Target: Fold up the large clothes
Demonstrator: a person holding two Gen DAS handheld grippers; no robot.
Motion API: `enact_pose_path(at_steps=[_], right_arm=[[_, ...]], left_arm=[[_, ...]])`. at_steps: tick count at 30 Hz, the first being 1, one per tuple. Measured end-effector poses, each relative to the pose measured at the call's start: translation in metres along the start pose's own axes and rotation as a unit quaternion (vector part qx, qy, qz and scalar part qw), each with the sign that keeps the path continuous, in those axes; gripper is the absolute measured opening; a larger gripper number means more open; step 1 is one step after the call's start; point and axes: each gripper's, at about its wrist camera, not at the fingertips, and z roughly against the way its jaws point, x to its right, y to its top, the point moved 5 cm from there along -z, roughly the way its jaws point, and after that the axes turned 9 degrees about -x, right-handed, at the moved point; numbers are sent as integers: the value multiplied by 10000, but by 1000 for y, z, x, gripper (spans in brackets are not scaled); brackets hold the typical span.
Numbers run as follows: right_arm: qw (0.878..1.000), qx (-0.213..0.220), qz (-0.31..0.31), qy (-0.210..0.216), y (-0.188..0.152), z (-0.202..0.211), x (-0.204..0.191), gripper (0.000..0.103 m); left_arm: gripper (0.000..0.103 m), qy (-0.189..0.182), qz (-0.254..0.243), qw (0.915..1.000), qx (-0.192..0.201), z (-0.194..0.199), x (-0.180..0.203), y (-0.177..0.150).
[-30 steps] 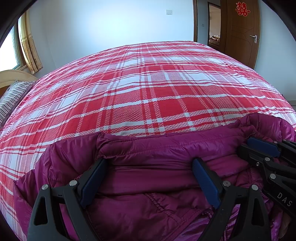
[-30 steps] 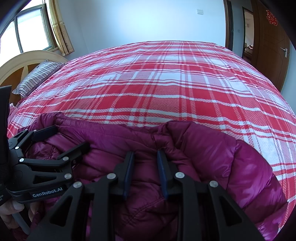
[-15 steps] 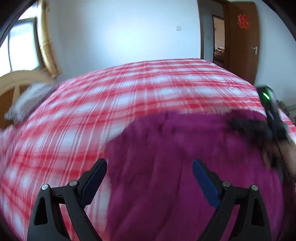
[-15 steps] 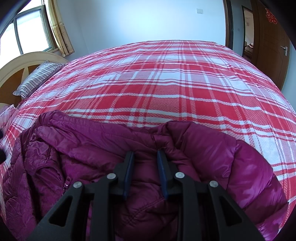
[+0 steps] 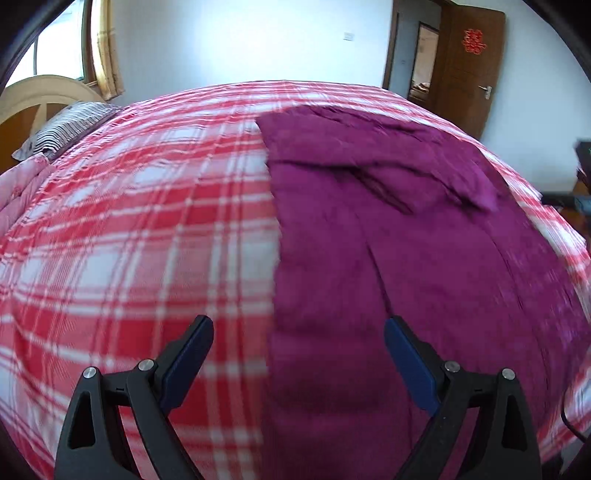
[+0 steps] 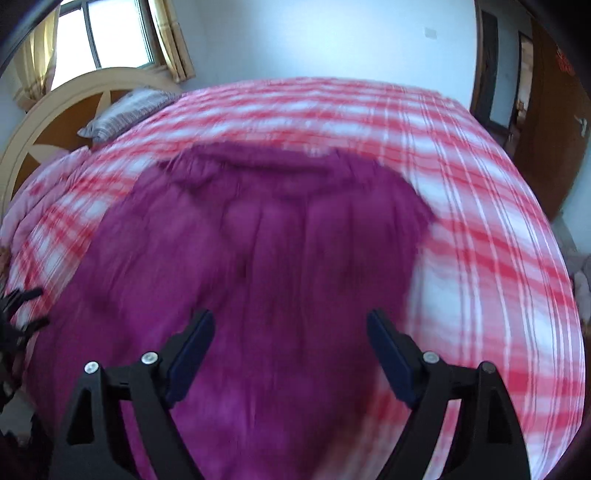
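- Centrally, one magenta padded jacket [image 6: 280,266] lies spread on one bed whose red-and-white plaid cover [image 5: 129,240] fills most of both views; both pictures are motion-blurred.
- Left wrist view: the jacket [image 5: 406,240] occupies the right half of the bed, its straight left edge running from near to far, with one folded flap lying across its far part.
- Left gripper [image 5: 299,362]: two black fingers with blue pads stand spread wide, above the jacket's left edge; nothing is pinched between them.
- Right gripper [image 6: 288,354]: two fingers, likewise spread wide over the near part of the jacket. Its jaws have just been opening, and no fabric is caught between the pads.
- Right wrist view, left margin: a dark clamp-like shape, apparently the left gripper [image 6: 18,317], too blurred for detail.
- Bedding: one striped pillow [image 5: 70,125] lies at the head of the bed, against one arched cream headboard [image 6: 55,110].
- Room: one window with yellow curtains [image 6: 173,40] behind the headboard; one brown wooden door [image 5: 469,66] carrying one red paper ornament [image 5: 474,40]; one open doorway beside it; one white wall switch [image 5: 348,36].
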Motion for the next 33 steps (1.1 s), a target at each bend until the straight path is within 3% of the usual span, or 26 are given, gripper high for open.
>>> enact_pose_path(at_steps=[5, 7, 10, 11, 13, 14, 15, 16, 17, 18, 19, 24, 28, 33], right_arm=[[9973, -146, -698, 163, -122, 52, -3, 86], [9940, -96, -1015, 401, -156, 61, -10, 86], [9910, 23, -1192, 608, -188, 64, -33, 85], [9909, 33, -1167, 666, -192, 61, -41, 80], [9915, -65, -1128, 642, -199, 47, -55, 65], [9920, -119, -1177, 445, -201, 34, -57, 53], [9923, -28, -1209, 267, -202, 29, -58, 49], [9924, 147, -1211, 180, -202, 28, -61, 42], [9917, 219, -1238, 270, -205, 30, -65, 20], [9892, 263, -1342, 527, -206, 32, -66, 15], [9853, 292, -1495, 776, -208, 35, -67, 14], [9838, 494, -1395, 1013, -225, 73, -84, 12], [9741, 952, -1507, 1390, -236, 133, -92, 10], [9622, 1700, -1383, 1618, -235, 212, -111, 9]], left_arm=[[94, -233, -70, 9996, -130, 3, 13, -34], [94, -106, -129, 9999, 25, 6, 15, -42], [94, -200, -78, 9997, 149, 9, 16, -47], [88, -254, -96, 9994, 218, 10, 17, -50], [63, -156, -203, 9990, 373, 14, 18, -55], [35, -239, -292, 9984, 428, 18, 21, -58], [14, -371, -364, 9976, 459, 23, 23, -61], [12, -468, -383, 9970, 493, 30, 24, -65], [10, -476, -381, 9964, 583, 38, 25, -68], [9, -499, -430, 9957, 654, 47, 25, -71], [8, -611, -518, 9939, 755, 62, 26, -75], [8, -1134, -871, 9827, 1179, 136, 29, -97], [8, -1495, -1043, 9715, 1517, 194, 37, -110], [8, -1824, -925, 9605, 1888, 235, 34, -96]])
